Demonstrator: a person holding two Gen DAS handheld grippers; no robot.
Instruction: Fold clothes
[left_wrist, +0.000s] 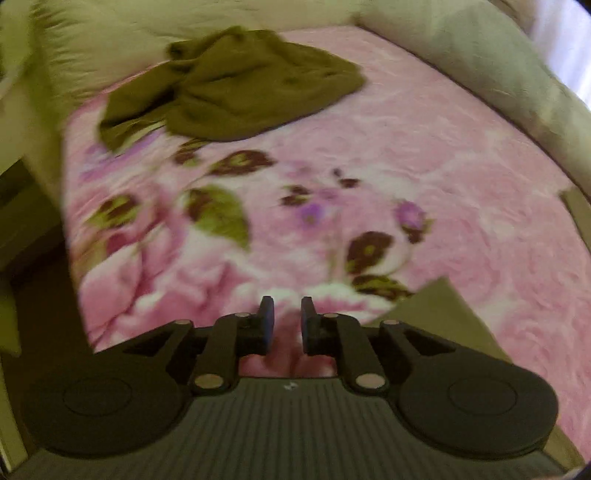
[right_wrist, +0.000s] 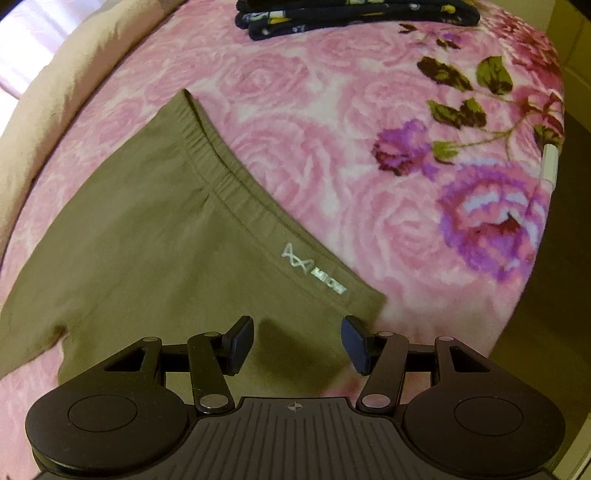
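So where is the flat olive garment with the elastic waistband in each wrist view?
Left wrist: only a corner of the flat olive garment with the elastic waistband shows, lower right, just right of the left gripper.
Right wrist: it fills the lower left and centre, its near edge under the open right gripper.
Shared landmark: the pink floral blanket beneath it in both.

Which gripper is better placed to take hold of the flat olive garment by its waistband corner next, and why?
Right. The right gripper hangs with jaws open directly over the olive garment, near its waistband corner. The left gripper is nearly closed over bare pink blanket.
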